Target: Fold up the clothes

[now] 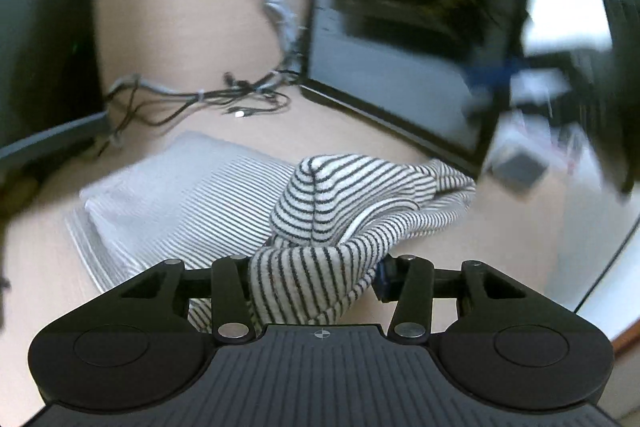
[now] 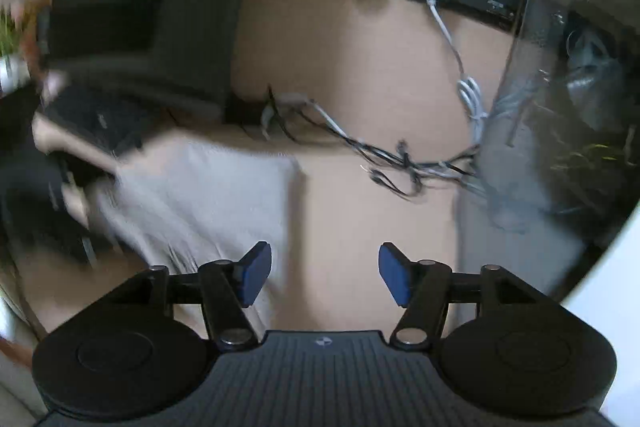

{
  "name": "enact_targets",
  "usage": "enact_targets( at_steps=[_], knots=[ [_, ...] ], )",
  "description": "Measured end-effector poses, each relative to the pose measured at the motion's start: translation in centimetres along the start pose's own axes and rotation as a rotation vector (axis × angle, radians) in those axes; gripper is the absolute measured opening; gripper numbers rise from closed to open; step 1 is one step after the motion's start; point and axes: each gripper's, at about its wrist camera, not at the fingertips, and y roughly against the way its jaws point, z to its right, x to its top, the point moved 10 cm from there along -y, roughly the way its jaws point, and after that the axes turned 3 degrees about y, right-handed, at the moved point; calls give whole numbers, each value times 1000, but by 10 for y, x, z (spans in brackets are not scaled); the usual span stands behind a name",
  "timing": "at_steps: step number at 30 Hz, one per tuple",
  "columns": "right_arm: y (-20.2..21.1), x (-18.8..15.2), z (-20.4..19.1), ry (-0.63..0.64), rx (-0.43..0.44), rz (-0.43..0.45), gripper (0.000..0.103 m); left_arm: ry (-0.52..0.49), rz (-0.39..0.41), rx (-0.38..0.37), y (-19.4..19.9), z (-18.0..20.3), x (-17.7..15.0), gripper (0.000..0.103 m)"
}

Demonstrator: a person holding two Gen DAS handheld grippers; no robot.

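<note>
Clearly mid-fold: left gripper (image 1: 316, 279) clamped on bunched striped garment (image 1: 224, 195), lifted over flat part. Right gripper (image 2: 325, 275) wide open, empty. Next likely: carry across, lay down flat.

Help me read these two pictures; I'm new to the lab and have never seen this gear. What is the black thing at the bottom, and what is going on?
Each picture comes from a camera mounted on a handheld two-finger gripper; a person carries one in each hand. The black shape is the gripper's own body. In the left view, the left gripper is pinching a striped shirt, which lies partly folded on a tan table. In the right view, the right gripper is open and empty, its blue pads apart above the table. Cables lie behind, beside a dark computer case. Both pictures are motion-blurred.
</note>
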Motion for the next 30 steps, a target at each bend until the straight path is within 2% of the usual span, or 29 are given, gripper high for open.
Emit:
enact_targets(
  at_steps=[3, 6, 14, 19, 20, 21, 26, 30],
  knots=[
    [-9, -22, -9, 27, 15, -41, 64, 31, 0, -9, 0, -6, 5, 50],
    [-24, -30, -24, 77, 22, -38, 64, 36, -4, -4, 1, -7, 5, 50],
    [-59, -6, -71, 294, 44, 51, 63, 30, -18, 35, 6, -8, 1, 50],
    [-56, 1, -96, 436, 57, 118, 44, 30, -19, 82, 18, -6, -7, 50],
    [-52, 0, -100, 440, 78, 119, 35, 31, -22, 87, 20, -4, -9, 50],
    [-49, 0, -103, 441, 98, 119, 31, 33, -26, 92, 23, -2, -12, 50],
    [-18, -8, -107, 380, 175, 113, 27, 47, -28, 87, 42, 23, -23, 50],
    [22, -13, -100, 300, 230, 119, 27, 52, -21, 9, 67, 64, -23, 50]
  ],
)
